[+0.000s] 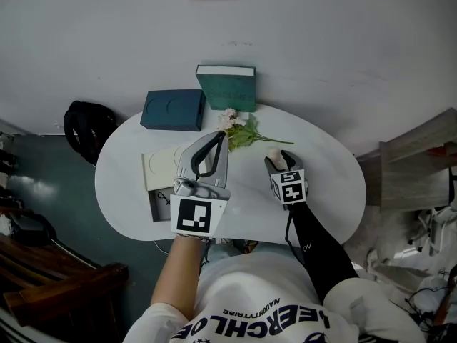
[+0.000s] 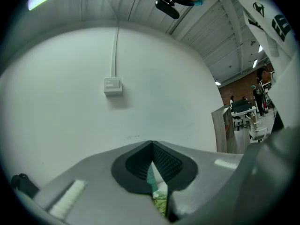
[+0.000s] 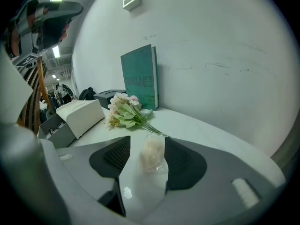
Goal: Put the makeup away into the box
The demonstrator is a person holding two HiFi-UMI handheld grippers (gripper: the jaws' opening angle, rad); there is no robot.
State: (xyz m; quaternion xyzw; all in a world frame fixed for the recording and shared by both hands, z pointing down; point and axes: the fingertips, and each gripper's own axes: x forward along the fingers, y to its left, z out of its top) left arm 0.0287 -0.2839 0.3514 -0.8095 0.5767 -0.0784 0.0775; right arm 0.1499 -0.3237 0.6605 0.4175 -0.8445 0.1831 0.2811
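Observation:
A pale puff in a clear wrapper (image 3: 151,154) lies on the white table (image 1: 325,191), just right of the flower stems. My right gripper (image 3: 147,159) is tilted down over it and open, with a dark pad on either side of the packet and not pressing on it. In the head view the puff (image 1: 275,154) shows between the right gripper's (image 1: 278,158) tips. A white box (image 1: 158,167) stands at the table's left with an open drawer (image 1: 161,206) at its near side. My left gripper (image 1: 220,138) hovers level above the table's middle, shut and empty, its tips touching (image 2: 152,145).
A teal book (image 1: 226,88) stands upright against the wall at the back, beside a dark blue box (image 1: 171,110). A small bunch of flowers (image 1: 240,131) lies between them and the grippers. The wall runs close behind the table.

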